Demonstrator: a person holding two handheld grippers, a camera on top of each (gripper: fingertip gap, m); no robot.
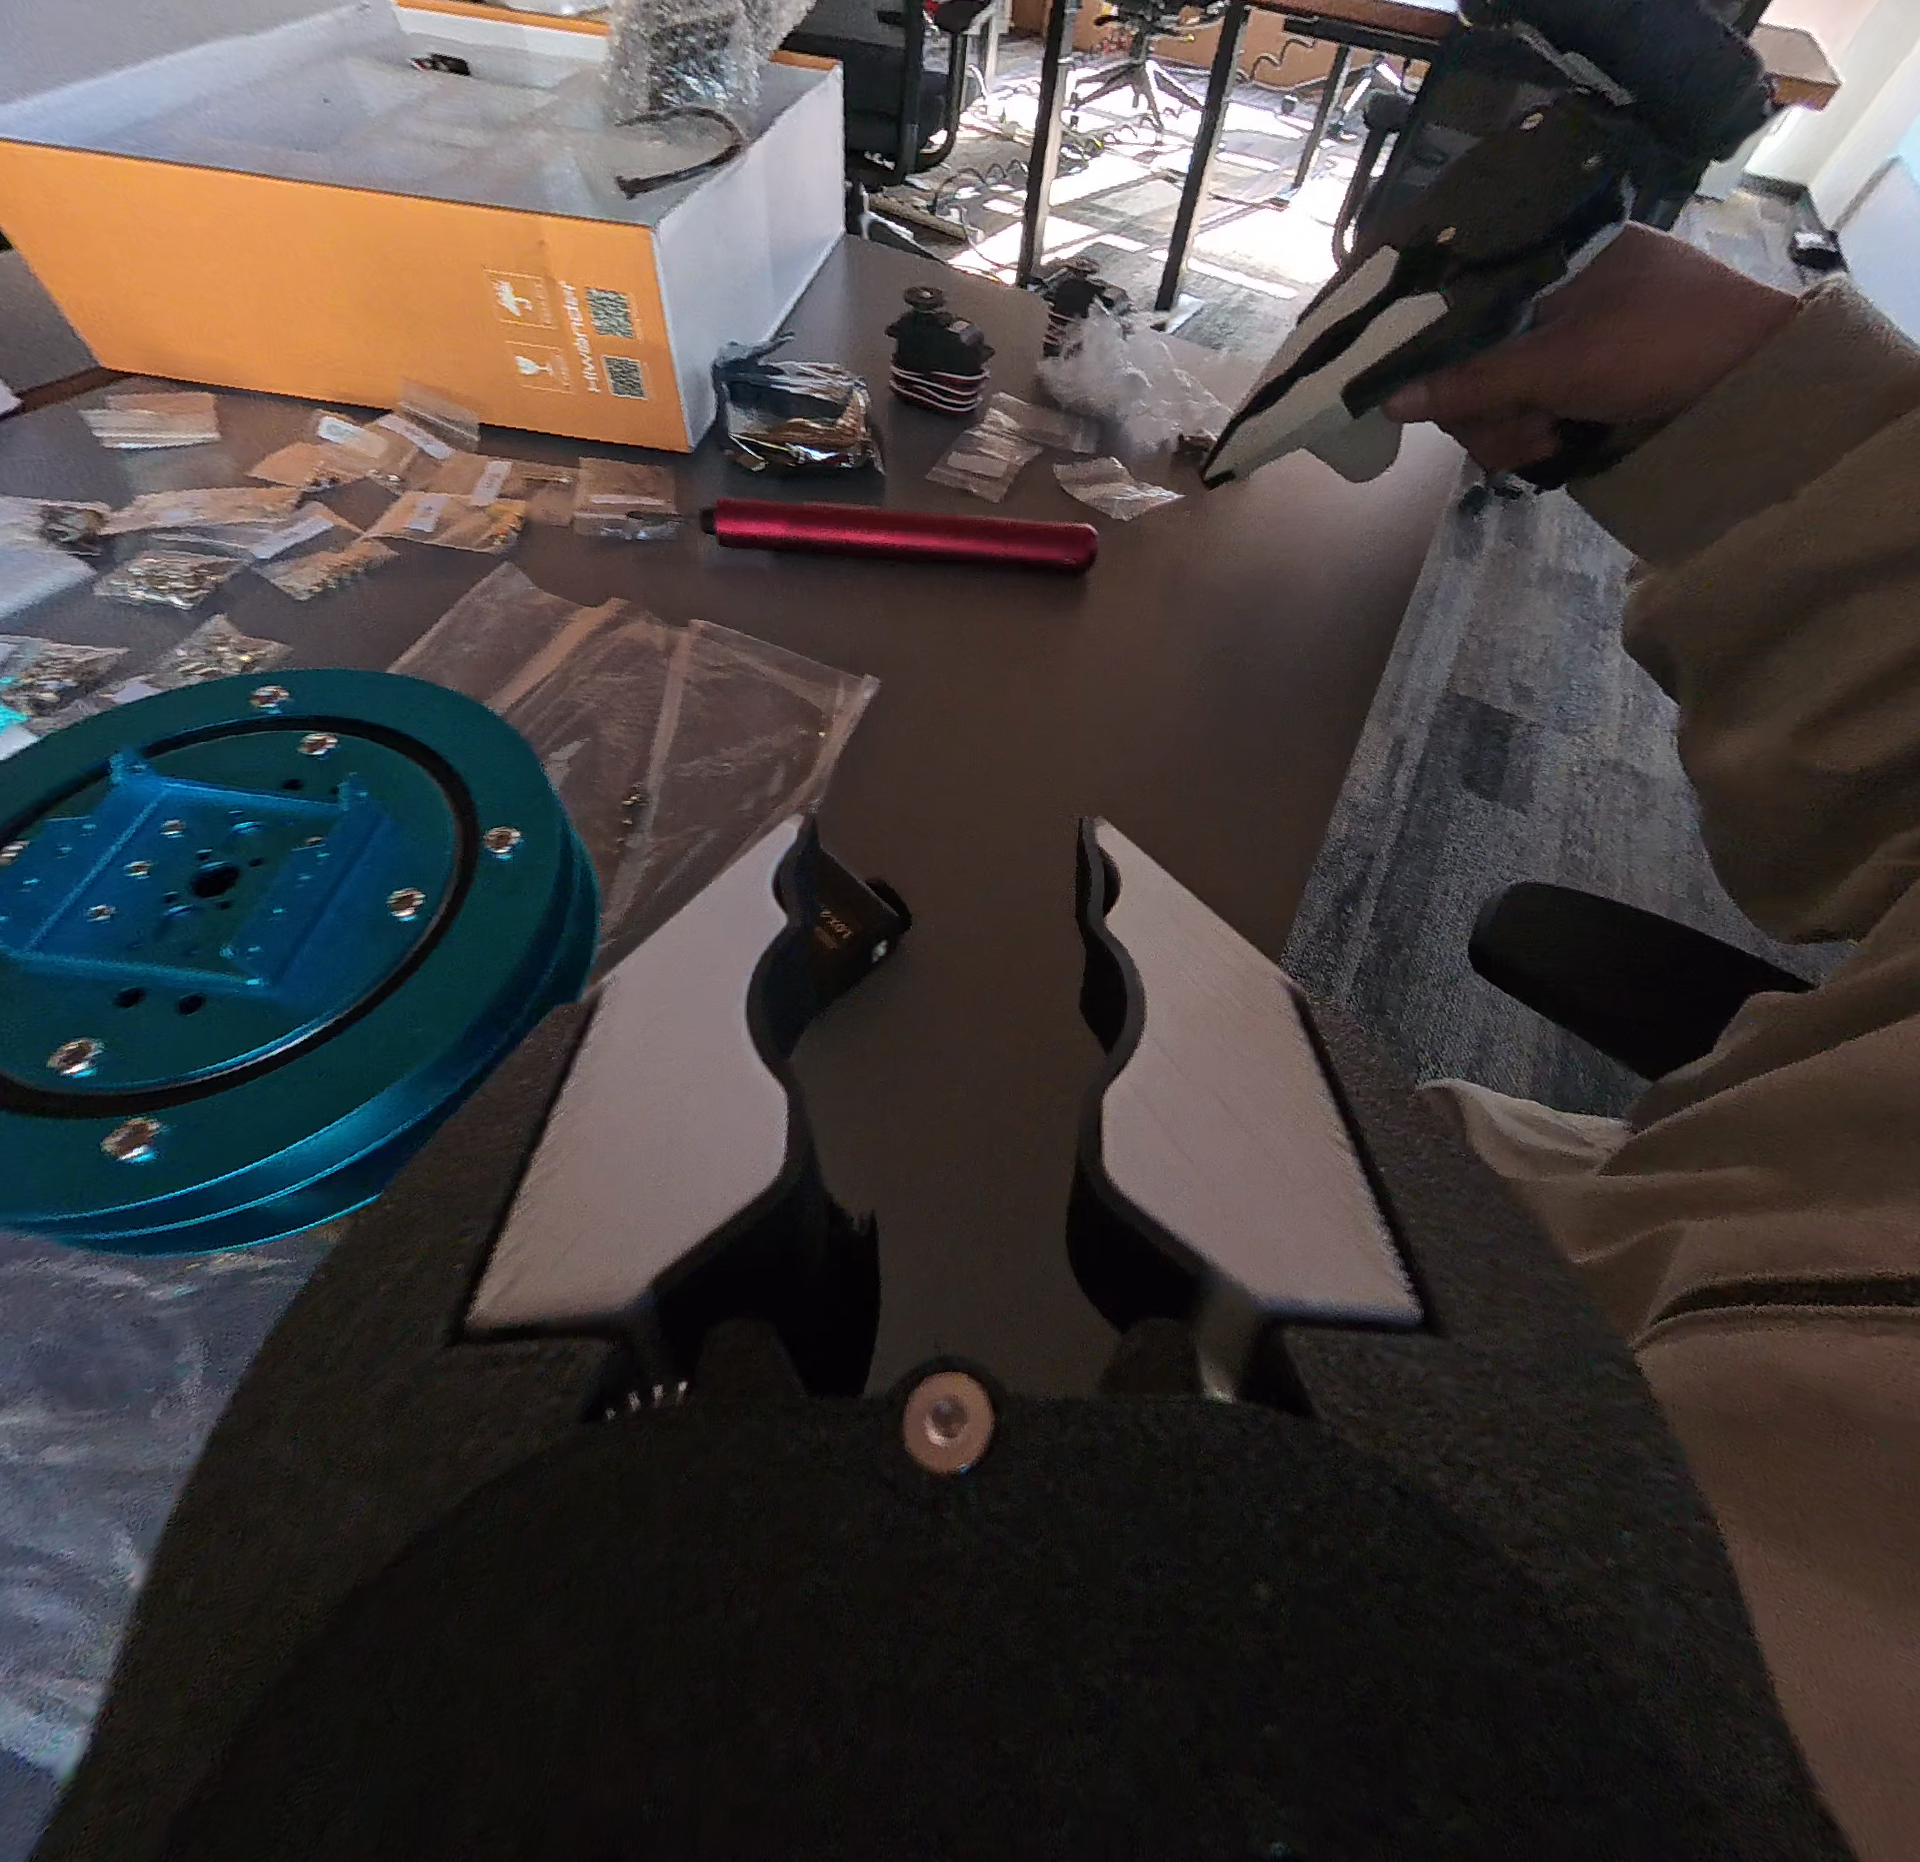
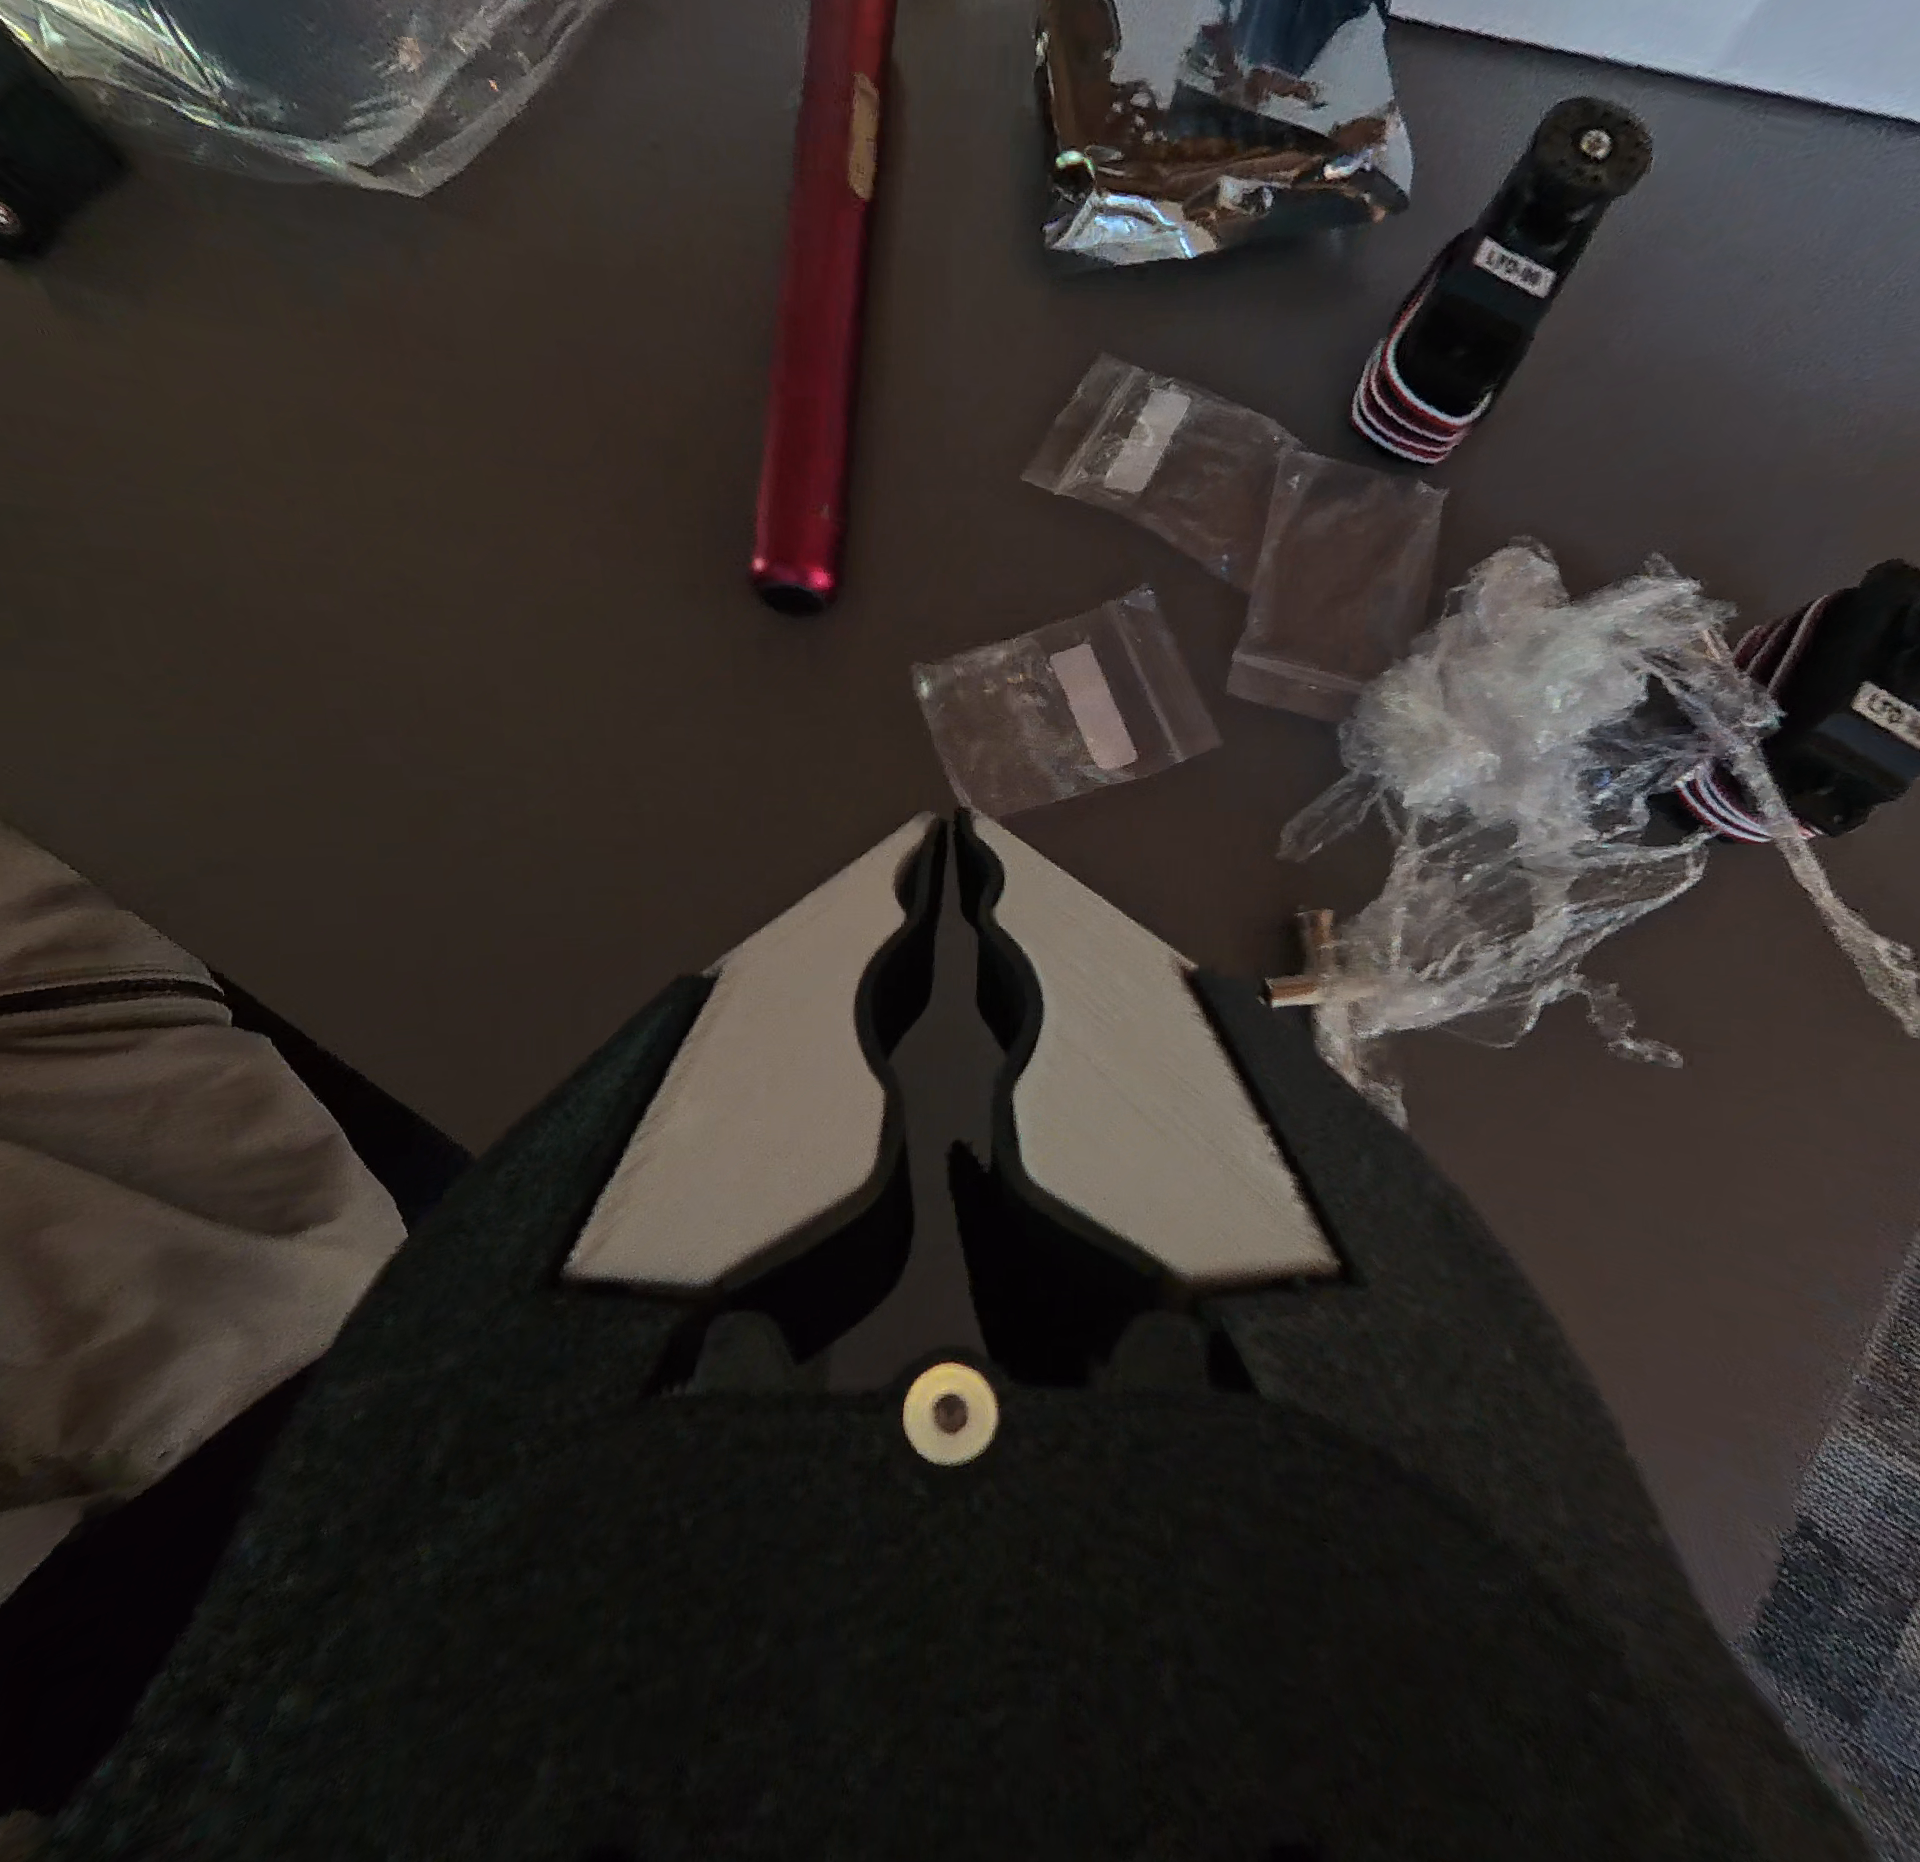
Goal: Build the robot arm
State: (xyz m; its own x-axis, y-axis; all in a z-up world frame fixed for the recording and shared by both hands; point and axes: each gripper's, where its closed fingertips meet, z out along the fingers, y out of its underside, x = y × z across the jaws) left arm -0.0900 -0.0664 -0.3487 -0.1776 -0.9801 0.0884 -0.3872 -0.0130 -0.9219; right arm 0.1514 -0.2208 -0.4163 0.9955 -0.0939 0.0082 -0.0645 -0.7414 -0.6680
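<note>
Bare table (image 1: 1039, 690) ahead of left gripper (image 1: 943, 846); blue disc (image 1: 260, 960) blocks left, red tube (image 1: 904, 545) crosses farther on, small bags (image 2: 1060, 706) crowd right.

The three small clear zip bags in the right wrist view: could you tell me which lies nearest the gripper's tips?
The labelled zip bag just beyond the shut right gripper; the other labelled bag and the unlabelled bag lie farther off.

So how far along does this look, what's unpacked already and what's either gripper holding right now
Unpacked: three flat clear bags and crumpled wrap lie on the table near two black servos, a red tube and a teal round base. In hand: nothing; the left hand-held gripper is open over a small black part, the right hand-held gripper is shut and holds nothing. Left: many small bags of hardware.
</note>
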